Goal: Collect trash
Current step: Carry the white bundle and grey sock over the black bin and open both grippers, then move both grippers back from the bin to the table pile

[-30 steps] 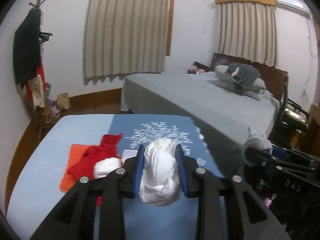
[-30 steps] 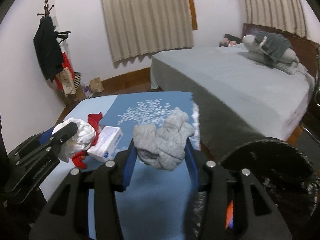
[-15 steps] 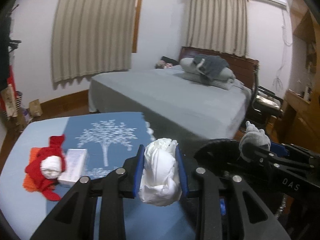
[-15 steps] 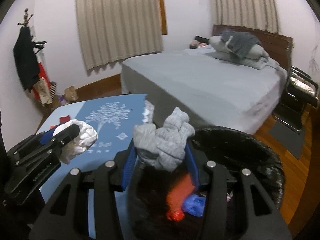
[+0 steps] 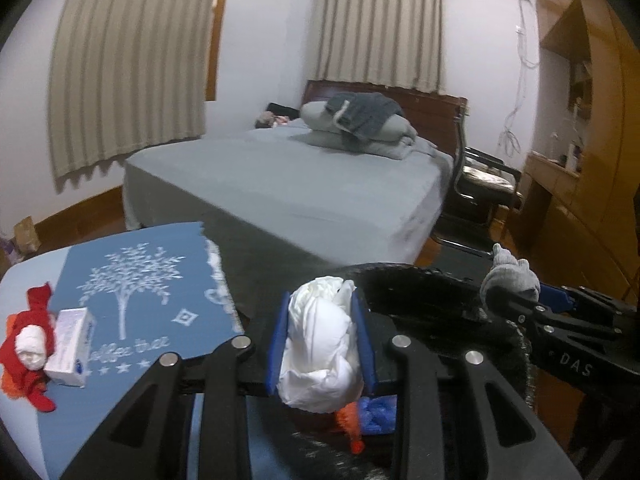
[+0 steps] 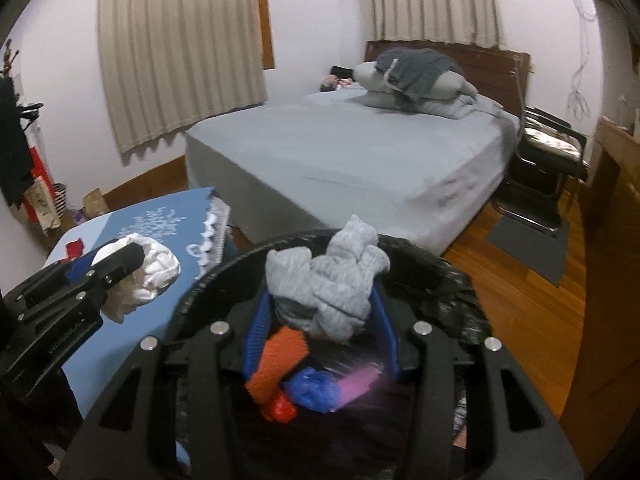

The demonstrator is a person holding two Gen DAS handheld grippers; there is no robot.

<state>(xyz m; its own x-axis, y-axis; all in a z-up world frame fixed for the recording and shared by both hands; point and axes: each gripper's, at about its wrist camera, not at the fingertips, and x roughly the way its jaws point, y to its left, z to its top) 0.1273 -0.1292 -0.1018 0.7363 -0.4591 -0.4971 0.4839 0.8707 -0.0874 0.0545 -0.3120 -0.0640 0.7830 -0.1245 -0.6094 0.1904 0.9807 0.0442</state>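
My left gripper (image 5: pixel 322 340) is shut on a crumpled white wad (image 5: pixel 320 354), held over the near rim of a round black bin (image 5: pixel 432 292). My right gripper (image 6: pixel 320 316) is shut on a bundle of grey cloth (image 6: pixel 332 276) above the black bin (image 6: pixel 440 276), which holds orange, red, blue and pink scraps. The left gripper's white wad (image 6: pixel 154 270) shows at the left of the right wrist view; the grey cloth (image 5: pixel 508 276) shows at the right of the left wrist view. On the blue table (image 5: pixel 132 280) lie red cloth (image 5: pixel 28 344), another white wad (image 5: pixel 30 348) and a small white box (image 5: pixel 72 346).
A grey bed (image 6: pixel 360 152) with pillows stands behind the bin. A black chair (image 6: pixel 548 148) and a wooden cabinet (image 5: pixel 568 184) are at the right, over wooden floor (image 6: pixel 520 280) with a dark mat. Curtains (image 6: pixel 176 48) hang on the far wall.
Both grippers have swung right from over the blue table to above the black bin, each keeping its grip. The table items have slid to the left edge of the left wrist view.
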